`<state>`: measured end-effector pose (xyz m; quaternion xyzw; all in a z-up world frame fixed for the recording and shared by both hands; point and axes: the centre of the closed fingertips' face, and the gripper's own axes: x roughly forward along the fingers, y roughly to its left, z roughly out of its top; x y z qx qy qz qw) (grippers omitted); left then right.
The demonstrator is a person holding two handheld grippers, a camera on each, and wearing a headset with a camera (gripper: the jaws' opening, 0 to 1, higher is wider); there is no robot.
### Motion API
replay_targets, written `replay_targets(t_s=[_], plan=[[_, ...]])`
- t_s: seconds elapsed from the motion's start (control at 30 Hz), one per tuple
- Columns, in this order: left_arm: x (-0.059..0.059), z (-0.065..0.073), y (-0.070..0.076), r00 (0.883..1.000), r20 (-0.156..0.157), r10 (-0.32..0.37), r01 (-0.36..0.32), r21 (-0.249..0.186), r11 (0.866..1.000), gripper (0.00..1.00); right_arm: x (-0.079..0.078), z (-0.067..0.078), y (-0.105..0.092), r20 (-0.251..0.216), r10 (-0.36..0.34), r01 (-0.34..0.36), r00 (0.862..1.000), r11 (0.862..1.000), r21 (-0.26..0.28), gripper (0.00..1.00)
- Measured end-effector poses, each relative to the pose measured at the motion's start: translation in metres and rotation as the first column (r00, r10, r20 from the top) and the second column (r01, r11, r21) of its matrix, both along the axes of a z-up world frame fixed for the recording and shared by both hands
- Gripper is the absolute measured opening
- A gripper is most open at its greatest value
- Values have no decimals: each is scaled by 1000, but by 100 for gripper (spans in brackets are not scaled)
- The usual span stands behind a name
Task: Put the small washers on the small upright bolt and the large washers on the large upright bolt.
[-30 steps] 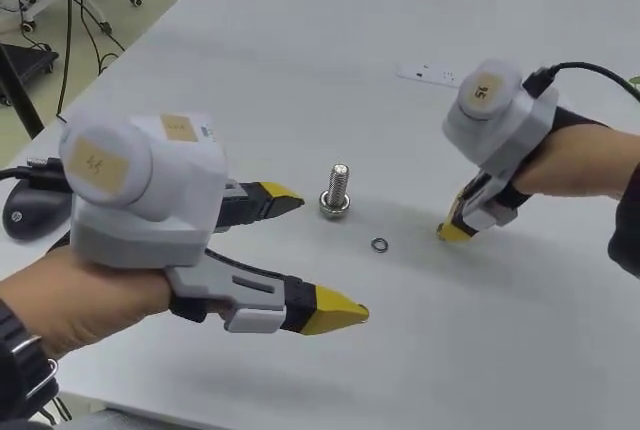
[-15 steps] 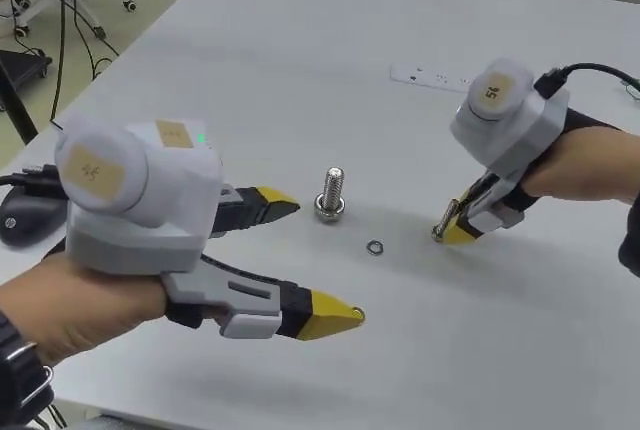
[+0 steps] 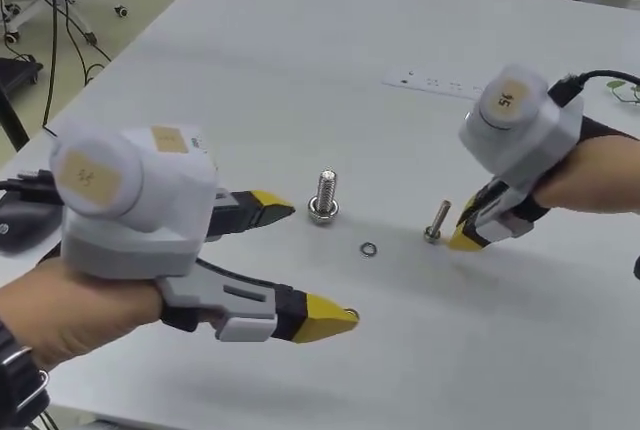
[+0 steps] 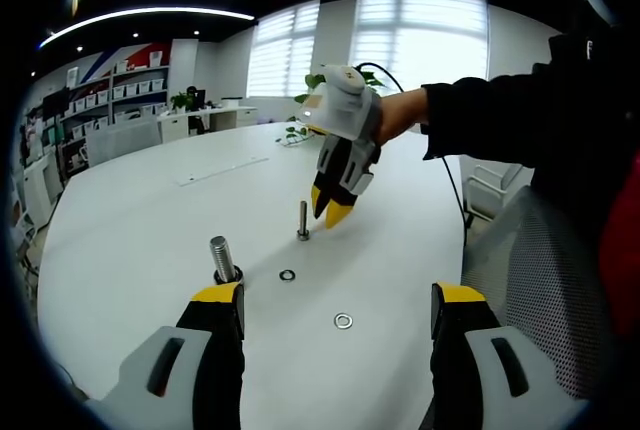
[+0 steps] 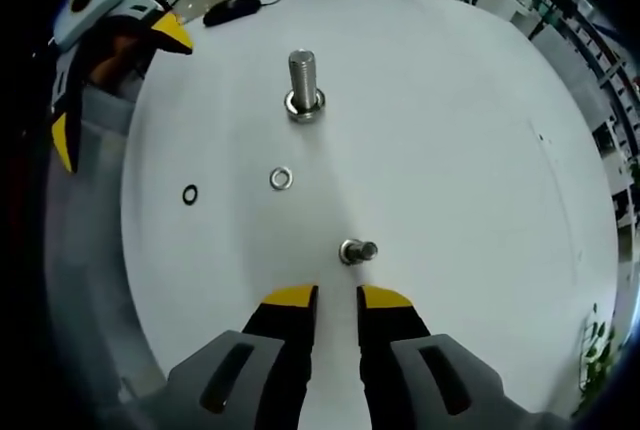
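Note:
The large bolt (image 3: 324, 196) (image 4: 224, 258) (image 5: 303, 82) stands upright on its head on the white table. The small bolt (image 3: 436, 222) (image 4: 302, 222) (image 5: 357, 250) stands upright to its right. My right gripper (image 3: 465, 240) (image 5: 337, 298) (image 4: 335, 212) sits just beside the small bolt, its jaws a narrow gap apart with nothing between them. One silver washer (image 3: 368, 249) (image 4: 287, 275) (image 5: 281, 179) lies flat between the two bolts. A second washer (image 4: 343, 321) (image 5: 190, 193) lies nearer my left gripper (image 3: 305, 262) (image 4: 335, 300) (image 5: 110, 60), which hangs wide open and empty left of the large bolt.
A white power strip (image 3: 435, 83) lies at the back of the table (image 3: 250, 70). A dark computer mouse (image 3: 15, 228) rests near the left edge. Office chairs and desks stand beyond the table.
The right gripper has let go of the small bolt and drawn back slightly to the right; the bolt now stands on its own. The left gripper has hardly moved.

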<state>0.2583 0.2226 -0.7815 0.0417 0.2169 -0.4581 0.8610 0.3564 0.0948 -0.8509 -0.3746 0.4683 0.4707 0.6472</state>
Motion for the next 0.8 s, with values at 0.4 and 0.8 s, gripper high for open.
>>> replay_targets(t_s=[0.4,0.8], plan=[[-2,-2,0,1000,3,-7,7,9,1000,76,-28,-5,8,-18,28,-27,999,1000,4,17],[-3,1,1,1000,13,-6,6,9,1000,76,-60,-8,36,-48,105,-104,993,994,24,17]])
